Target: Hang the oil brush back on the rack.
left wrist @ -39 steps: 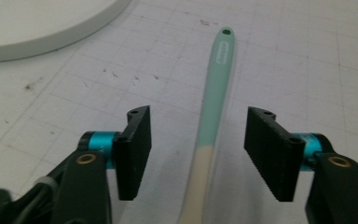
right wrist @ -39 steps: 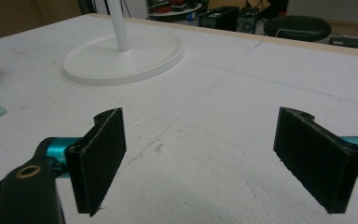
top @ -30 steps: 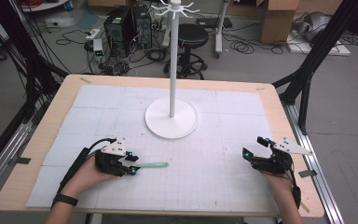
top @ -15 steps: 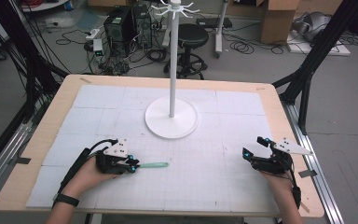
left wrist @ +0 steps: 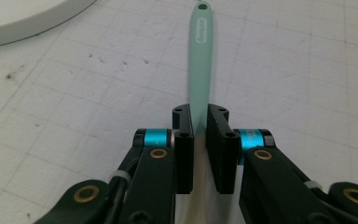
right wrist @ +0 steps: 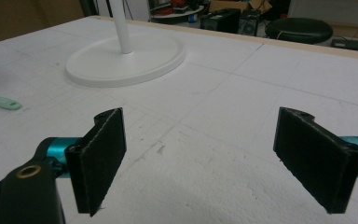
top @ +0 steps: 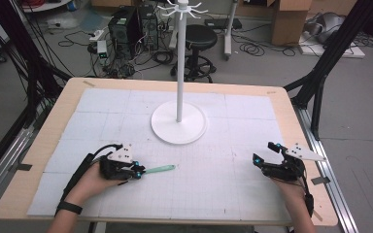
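Nothing has shifted: left hand-held gripper (left wrist: 199, 133) stays clamped on the mint-green utensil handle (left wrist: 200, 56), lying on the bench (top: 233, 160) toward 3 o'clock. Right hand-held gripper (right wrist: 214, 158) rests wide open, well apart from the white stand (top: 178, 121).

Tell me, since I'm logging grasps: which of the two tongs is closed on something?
The left tongs, near the table's left front: its jaws pinch the mint-green handle. The right tongs stand wide open, holding nothing.
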